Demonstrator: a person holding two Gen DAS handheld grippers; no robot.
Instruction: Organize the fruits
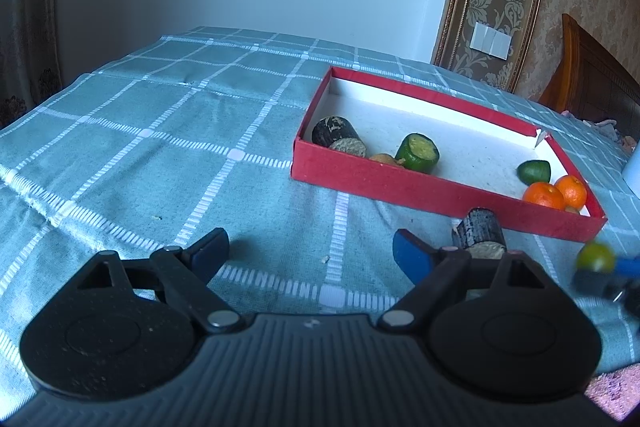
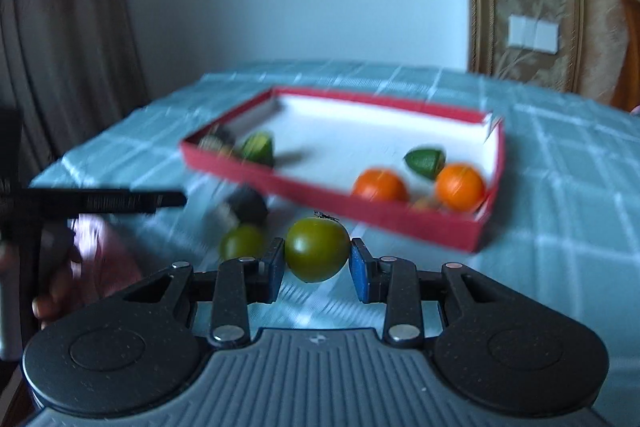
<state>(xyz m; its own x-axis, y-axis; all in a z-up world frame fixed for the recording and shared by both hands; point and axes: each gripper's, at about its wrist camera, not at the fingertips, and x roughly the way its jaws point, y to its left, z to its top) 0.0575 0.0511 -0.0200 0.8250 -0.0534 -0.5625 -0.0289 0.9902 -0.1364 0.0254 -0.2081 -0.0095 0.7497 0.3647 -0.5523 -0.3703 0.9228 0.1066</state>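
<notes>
A red box (image 1: 400,183) with a white inside lies on the checked cloth; it also shows in the right wrist view (image 2: 400,223). It holds two oranges (image 1: 544,195) (image 2: 460,187), green cut pieces (image 1: 418,151) and a dark cylinder (image 1: 332,131). My right gripper (image 2: 317,257) is shut on a green tomato (image 2: 317,249), held above the cloth in front of the box. A second green tomato (image 2: 242,241) and a dark cylinder (image 1: 480,233) (image 2: 244,209) lie on the cloth. My left gripper (image 1: 308,247) is open and empty, left of the cylinder.
The teal checked tablecloth (image 1: 160,147) covers the table, with its far edge by a white wall. A wooden chair (image 1: 592,79) stands at the back right. A hand holding the left gripper (image 2: 88,203) is at the left of the right wrist view.
</notes>
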